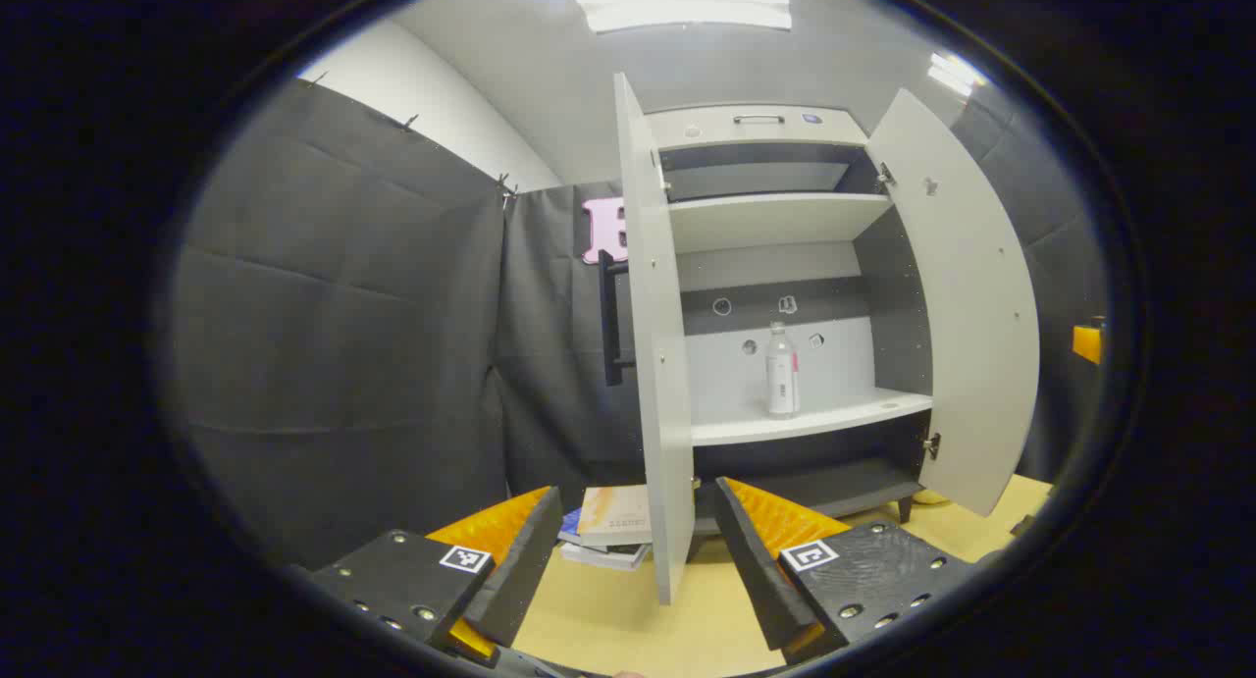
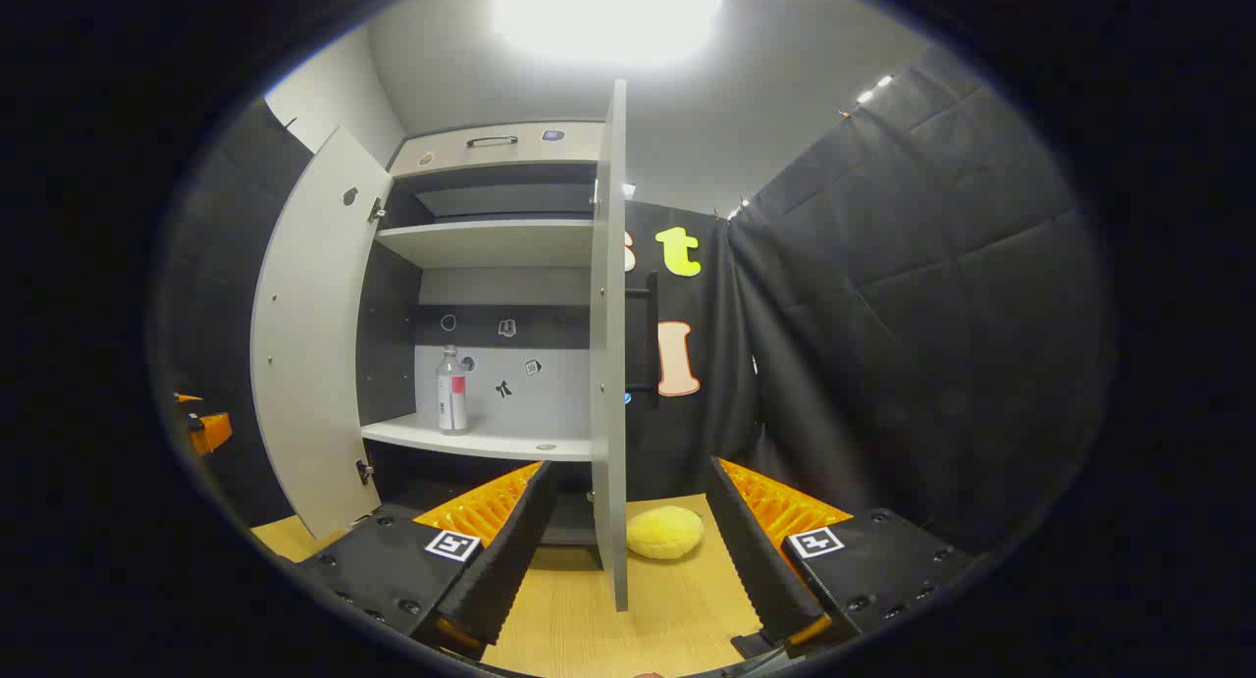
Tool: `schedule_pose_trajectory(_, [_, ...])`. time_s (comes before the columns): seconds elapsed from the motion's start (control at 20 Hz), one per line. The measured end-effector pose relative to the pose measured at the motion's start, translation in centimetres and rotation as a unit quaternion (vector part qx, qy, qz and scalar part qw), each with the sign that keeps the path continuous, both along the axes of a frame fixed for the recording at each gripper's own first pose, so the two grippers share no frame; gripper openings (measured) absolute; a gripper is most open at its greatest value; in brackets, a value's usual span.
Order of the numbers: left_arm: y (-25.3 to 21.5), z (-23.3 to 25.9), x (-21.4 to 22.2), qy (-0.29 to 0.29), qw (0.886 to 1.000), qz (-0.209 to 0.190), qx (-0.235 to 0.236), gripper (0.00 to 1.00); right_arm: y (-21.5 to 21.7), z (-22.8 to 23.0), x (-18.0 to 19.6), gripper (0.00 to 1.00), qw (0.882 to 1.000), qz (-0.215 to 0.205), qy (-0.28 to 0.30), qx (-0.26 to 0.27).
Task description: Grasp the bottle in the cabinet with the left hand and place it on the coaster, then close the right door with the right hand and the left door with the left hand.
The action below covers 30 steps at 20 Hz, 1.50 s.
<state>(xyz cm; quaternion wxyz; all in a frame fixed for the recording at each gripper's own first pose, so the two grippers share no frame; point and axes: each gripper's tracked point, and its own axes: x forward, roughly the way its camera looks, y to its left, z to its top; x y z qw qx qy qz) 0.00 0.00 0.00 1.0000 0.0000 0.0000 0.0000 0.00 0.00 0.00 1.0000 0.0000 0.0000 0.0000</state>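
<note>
The clear bottle with a white label stands upright on the cabinet's lower white shelf. Both cabinet doors hang wide open: the left door is edge-on in the left gripper view and the right door swings out to the right. My left gripper is open, well short of the cabinet, holding nothing. In the right gripper view the bottle sits left of the edge-on right door. Low over the table, my right gripper is open and holding nothing.
A stack of books lies on the wooden table beside the left door. A yellow soft lump rests on the table by the right door's foot. An upper shelf spans the cabinet. Black cloth walls flank it.
</note>
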Motion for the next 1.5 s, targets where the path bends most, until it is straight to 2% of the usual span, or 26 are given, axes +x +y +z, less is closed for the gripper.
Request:
schedule_pose_trajectory(0.1, [-0.3, 0.3, 0.0, -0.004, 1.0, -0.003, 0.003, 0.97, -0.2, -0.4, 0.2, 0.98, 1.0, 0.0, 0.001, 0.003])
schedule_pose_trajectory(0.15, [-0.6, 0.4, -0.1, -0.006, 1.0, -0.005, 0.005, 0.97, -0.1, -0.6, 0.2, 0.93, 1.0, 0.0, 0.005, 0.002])
schedule_pose_trajectory(0.2, [-0.7, 0.6, 0.0, -0.007, 1.0, -0.005, 0.008, 0.97, -0.1, -0.7, 0.3, 0.98, 1.0, 0.001, 0.007, 0.002])
schedule_pose_trajectory(0.25, [-0.8, 0.7, 0.0, -0.009, 1.0, -0.005, 0.01, 0.97, -0.1, -0.8, 0.6, 0.98, 1.0, 0.001, 0.007, 0.002])
schedule_pose_trajectory(0.3, [-1.0, 0.8, 0.1, -0.009, 1.0, -0.004, 0.009, 0.97, -0.2, -0.8, 0.7, 0.98, 1.0, 0.001, 0.007, 0.002])
schedule_pose_trajectory(0.35, [-1.2, 0.8, 0.1, -0.01, 1.0, -0.005, 0.008, 0.97, -0.2, -0.9, 0.7, 0.93, 1.0, 0.002, 0.008, 0.003])
schedule_pose_trajectory(0.4, [-1.5, 1.0, 0.2, -0.011, 1.0, -0.005, 0.008, 0.91, -0.1, -0.8, 0.9, 0.93, 1.0, 0.003, 0.008, 0.004])
schedule_pose_trajectory(0.45, [-1.7, 1.0, 0.2, -0.013, 1.0, -0.006, 0.009, 0.97, -0.1, -0.9, 1.0, 0.93, 1.0, 0.005, 0.01, 0.004])
schedule_pose_trajectory(0.5, [-1.9, 1.1, 0.3, -0.013, 1.0, -0.005, 0.01, 0.91, -0.1, -0.9, 1.1, 0.94, 1.0, 0.008, 0.011, 0.004])
schedule_pose_trajectory(0.55, [-2.1, 1.1, 0.2, -0.013, 1.0, -0.006, 0.012, 0.91, -0.1, -1.0, 1.3, 0.93, 1.0, 0.011, 0.011, 0.003])
schedule_pose_trajectory(0.6, [-2.3, 1.1, 0.2, -0.013, 1.0, -0.006, 0.013, 0.91, -0.1, -0.9, 1.4, 0.98, 1.0, 0.013, 0.01, 0.001])
schedule_pose_trajectory(0.65, [-2.4, 1.1, 0.2, -0.014, 1.0, -0.005, 0.014, 0.91, -0.2, -0.9, 1.4, 0.98, 1.0, 0.015, 0.01, 0.0])
schedule_pose_trajectory(0.7, [-2.7, 1.2, 0.1, -0.014, 1.0, -0.006, 0.014, 0.97, -0.3, -0.8, 1.4, 0.98, 1.0, 0.017, 0.009, -0.002])
schedule_pose_trajectory(0.75, [-3.0, 1.3, 0.1, -0.016, 1.0, -0.007, 0.015, 0.91, -0.4, -0.9, 1.5, 0.98, 1.0, 0.019, 0.009, -0.004])
schedule_pose_trajectory(0.8, [-3.5, 1.3, 0.1, -0.017, 1.0, -0.008, 0.015, 0.91, -0.6, -0.9, 1.6, 0.98, 1.0, 0.02, 0.009, -0.003])
schedule_pose_trajectory(0.85, [-4.0, 1.5, 0.2, -0.018, 1.0, -0.01, 0.015, 0.91, -0.7, -1.0, 1.7, 0.93, 1.0, 0.022, 0.01, -0.002])
schedule_pose_trajectory(1.0, [-6.0, 2.4, 0.7, -0.022, 1.0, -0.019, 0.005, 0.91, -1.4, -1.4, 1.7, 0.98, 1.0, 0.027, 0.013, -0.003])
schedule_pose_trajectory(1.3, [-11.7, 5.8, 4.0, -0.051, 0.998, -0.045, 0.006, 0.91, -3.5, -2.1, 1.6, 0.98, 0.999, 0.04, 0.008, -0.011])
schedule_pose_trajectory(1.35, [-12.7, 6.3, 4.9, -0.053, 0.997, -0.052, 0.003, 0.91, -3.9, -2.6, 1.5, 0.93, 0.999, 0.038, 0.013, -0.01])
schedule_pose_trajectory(1.4, [-13.7, 6.6, 5.8, -0.054, 0.997, -0.057, -0.004, 0.87, -4.2, -3.0, 1.5, 0.98, 0.999, 0.035, 0.023, -0.007])
schedule_pose_trajectory(1.5, [-15.1, 7.7, 8.0, -0.063, 0.996, -0.066, -0.014, 0.91, -4.7, -3.0, 1.3, 0.98, 0.999, 0.027, 0.025, -0.001])
